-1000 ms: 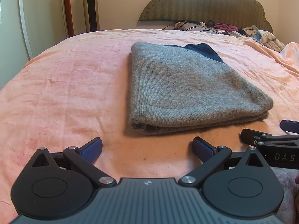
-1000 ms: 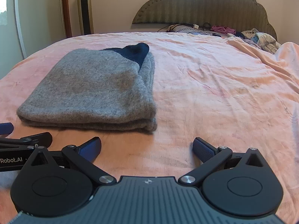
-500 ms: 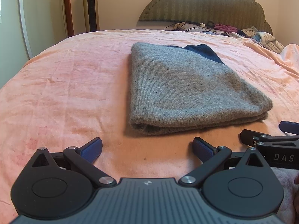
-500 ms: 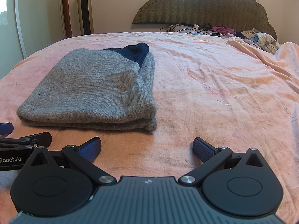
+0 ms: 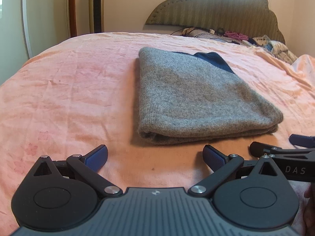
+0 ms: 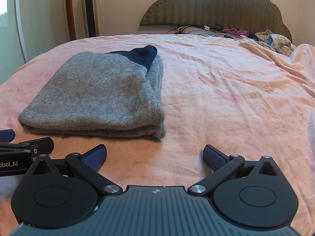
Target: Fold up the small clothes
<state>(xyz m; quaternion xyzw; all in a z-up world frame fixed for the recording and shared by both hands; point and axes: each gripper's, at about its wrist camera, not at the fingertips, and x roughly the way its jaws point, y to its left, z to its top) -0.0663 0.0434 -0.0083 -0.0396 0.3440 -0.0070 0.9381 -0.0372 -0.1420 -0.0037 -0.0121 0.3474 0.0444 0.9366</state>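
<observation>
Both the left gripper (image 5: 155,156) and the right gripper (image 6: 155,156) are spread wide, grasping nothing, low in their frames over bare pink bedspread (image 5: 69,98). The folded grey sweater (image 5: 195,98) lies mid-frame just beyond them, its near edge clear of the fingertips, with open bedspread filling the right view's right half.

Right hand-held gripper (image 5: 291,145) cut off at frame edge in left wrist view. Dark blue piece (image 6: 142,55) mostly hidden under grey fold. Clothes pile (image 6: 275,41) by headboard (image 6: 214,5) too small to identify.
</observation>
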